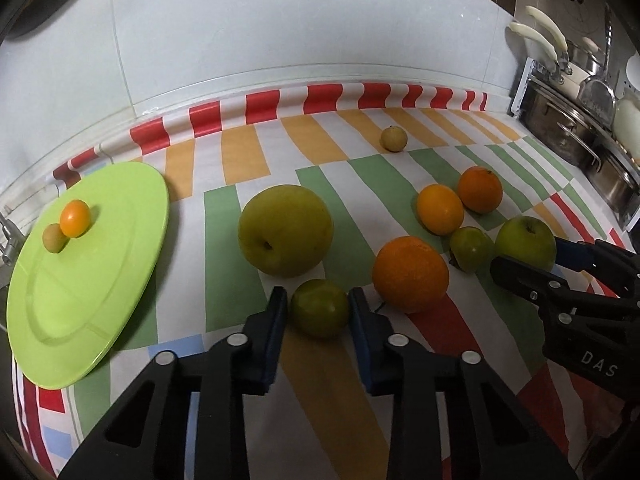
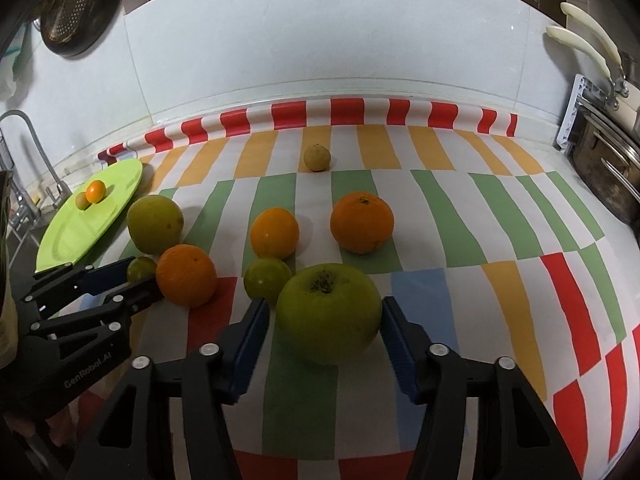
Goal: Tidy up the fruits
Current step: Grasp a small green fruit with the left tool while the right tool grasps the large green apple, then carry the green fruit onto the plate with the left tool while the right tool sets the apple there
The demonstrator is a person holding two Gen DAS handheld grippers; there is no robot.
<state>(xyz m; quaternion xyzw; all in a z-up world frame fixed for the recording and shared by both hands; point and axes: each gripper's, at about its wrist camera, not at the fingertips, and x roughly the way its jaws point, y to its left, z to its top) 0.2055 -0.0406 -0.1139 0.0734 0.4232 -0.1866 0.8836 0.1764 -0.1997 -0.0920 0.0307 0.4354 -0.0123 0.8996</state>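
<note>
- Nearest: left gripper straddling small round green fruit, pads about touching, can't tell if clamped yet.
- Right gripper spread wide round big green apple, not squeezing.
- Far left: lime-green plastic plate holding two small fruits, probably the drop spot.

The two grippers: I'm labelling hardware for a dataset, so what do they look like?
Both the left gripper and right gripper are matte black angular frames with triangular cut-outs, silver round bolts and blue ribbed finger pads. White lettering reads "DAS" on the right one and "GenRobot.AI" on the left. No cables or sleeves show.
</note>
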